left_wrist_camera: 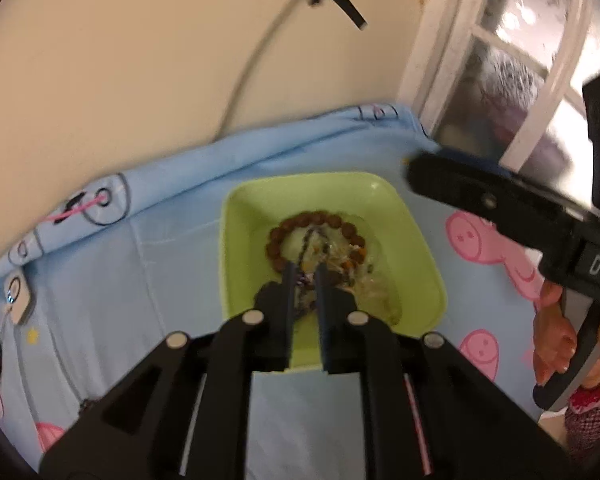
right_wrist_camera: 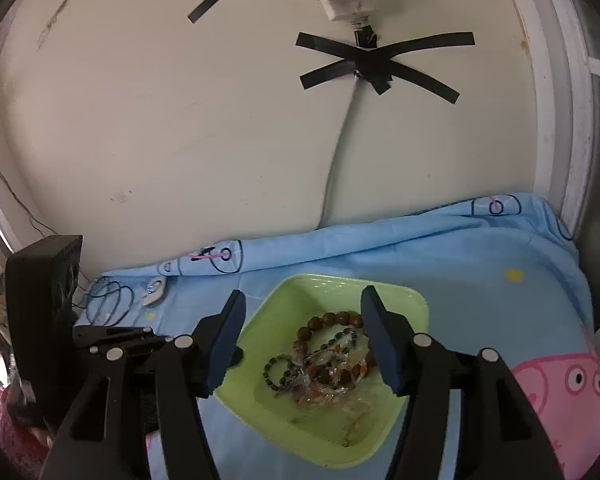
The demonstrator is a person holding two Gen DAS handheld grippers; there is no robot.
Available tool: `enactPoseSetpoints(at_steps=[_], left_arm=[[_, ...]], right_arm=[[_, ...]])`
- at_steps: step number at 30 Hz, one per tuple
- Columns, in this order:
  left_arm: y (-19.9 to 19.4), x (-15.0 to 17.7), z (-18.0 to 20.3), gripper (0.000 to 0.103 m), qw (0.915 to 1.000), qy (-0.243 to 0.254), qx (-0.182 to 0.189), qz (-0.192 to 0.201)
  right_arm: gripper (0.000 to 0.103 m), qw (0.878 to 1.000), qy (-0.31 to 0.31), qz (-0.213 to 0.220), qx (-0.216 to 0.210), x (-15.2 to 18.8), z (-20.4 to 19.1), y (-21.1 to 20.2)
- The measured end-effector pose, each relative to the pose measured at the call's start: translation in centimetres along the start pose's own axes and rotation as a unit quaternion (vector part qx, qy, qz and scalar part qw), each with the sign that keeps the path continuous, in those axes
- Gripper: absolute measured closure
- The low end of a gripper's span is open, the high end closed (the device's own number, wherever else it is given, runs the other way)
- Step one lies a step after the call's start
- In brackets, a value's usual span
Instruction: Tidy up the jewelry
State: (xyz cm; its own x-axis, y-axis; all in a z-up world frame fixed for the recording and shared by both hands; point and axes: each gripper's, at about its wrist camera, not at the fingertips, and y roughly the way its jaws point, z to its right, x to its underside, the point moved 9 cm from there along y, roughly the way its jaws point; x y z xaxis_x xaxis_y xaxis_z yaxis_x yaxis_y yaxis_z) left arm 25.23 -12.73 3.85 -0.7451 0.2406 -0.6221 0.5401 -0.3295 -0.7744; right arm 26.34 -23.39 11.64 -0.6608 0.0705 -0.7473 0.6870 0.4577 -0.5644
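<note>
A light green tray (left_wrist_camera: 236, 248) (right_wrist_camera: 276, 308) sits on a blue cartoon cloth and holds a pile of jewelry. A brown bead bracelet (left_wrist_camera: 284, 228) (right_wrist_camera: 332, 318) rings the pile, with a dark green bead strand (right_wrist_camera: 278, 374) and clear and amber pieces beside it. My left gripper (left_wrist_camera: 305, 274) reaches down into the tray with its fingers nearly together around a dark beaded strand (left_wrist_camera: 306, 280). My right gripper (right_wrist_camera: 302, 300) hangs open above the tray, a finger on each side of the pile, holding nothing. It also shows in the left wrist view (left_wrist_camera: 416, 176), at the right.
The blue cloth (left_wrist_camera: 140, 264) (right_wrist_camera: 480, 272) covers the surface up to a cream wall with black tape crosses and a cable. A thin cord and a small white pendant (right_wrist_camera: 154, 292) lie on the cloth left of the tray. A window frame stands at the right.
</note>
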Motion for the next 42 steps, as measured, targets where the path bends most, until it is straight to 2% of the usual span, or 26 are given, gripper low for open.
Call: enactPoseSetpoints(at_steps=[3, 7, 10, 13, 17, 18, 20, 23, 26, 31, 35, 42], left_arm=[[-2.7, 0.2, -2.3, 0.094, 0.9995, -0.024, -0.006, 0.022], [-7.0, 2.7, -6.3, 0.094, 0.9975, -0.051, -0.014, 0.046], [-10.3, 5.8, -10.4, 0.094, 0.9945, -0.073, -0.048, 0.057], [-13.1, 10.3, -15.0, 0.094, 0.9884, -0.115, -0.077, 0.062], [-14.3, 16.2, -17.9, 0.094, 0.9835, -0.14, -0.104, 0.047], [-14.4, 17.4, -18.1, 0.094, 0.983, -0.143, -0.107, 0.043], [-14.6, 20.0, -18.8, 0.094, 0.9819, -0.152, -0.106, 0.038], [-15.0, 22.3, -19.5, 0.094, 0.98, -0.167, -0.104, 0.033], [-16.0, 24.0, -20.0, 0.094, 0.9793, -0.166, -0.11, 0.036], [-17.1, 26.6, -20.7, 0.094, 0.9787, -0.17, -0.11, 0.034], [-17.0, 28.1, -21.1, 0.094, 0.9785, -0.175, -0.106, 0.024], [-17.6, 28.0, -20.9, 0.094, 0.9787, -0.18, -0.091, 0.038]], right_arm=[[0.067, 1.0, 0.019, 0.017, -0.002, -0.2, 0.5, -1.0], [0.067, 0.998, 0.046, -0.001, -0.03, 1.7, 0.1, -1.5], [0.067, 0.998, 0.034, -0.02, -0.054, 4.4, -2.0, -1.3], [0.067, 0.994, 0.018, -0.057, -0.088, 8.1, -5.0, -0.4], [0.069, 0.989, -0.018, -0.103, -0.102, 12.7, -9.1, 1.9], [0.072, 0.987, -0.025, -0.117, -0.109, 13.9, -10.4, 2.5], [0.085, 0.982, -0.034, -0.14, -0.124, 15.8, -12.7, 3.6], [0.096, 0.974, -0.062, -0.167, -0.137, 18.1, -15.8, 4.6], [0.098, 0.969, -0.102, -0.178, -0.135, 19.7, -18.7, 5.3], [0.098, 0.966, -0.149, -0.169, -0.129, 21.1, -21.7, 6.1], [0.097, 0.964, -0.175, -0.162, -0.115, 21.7, -22.6, 7.1], [0.098, 0.961, -0.186, -0.182, -0.096, 22.2, -22.6, 9.3]])
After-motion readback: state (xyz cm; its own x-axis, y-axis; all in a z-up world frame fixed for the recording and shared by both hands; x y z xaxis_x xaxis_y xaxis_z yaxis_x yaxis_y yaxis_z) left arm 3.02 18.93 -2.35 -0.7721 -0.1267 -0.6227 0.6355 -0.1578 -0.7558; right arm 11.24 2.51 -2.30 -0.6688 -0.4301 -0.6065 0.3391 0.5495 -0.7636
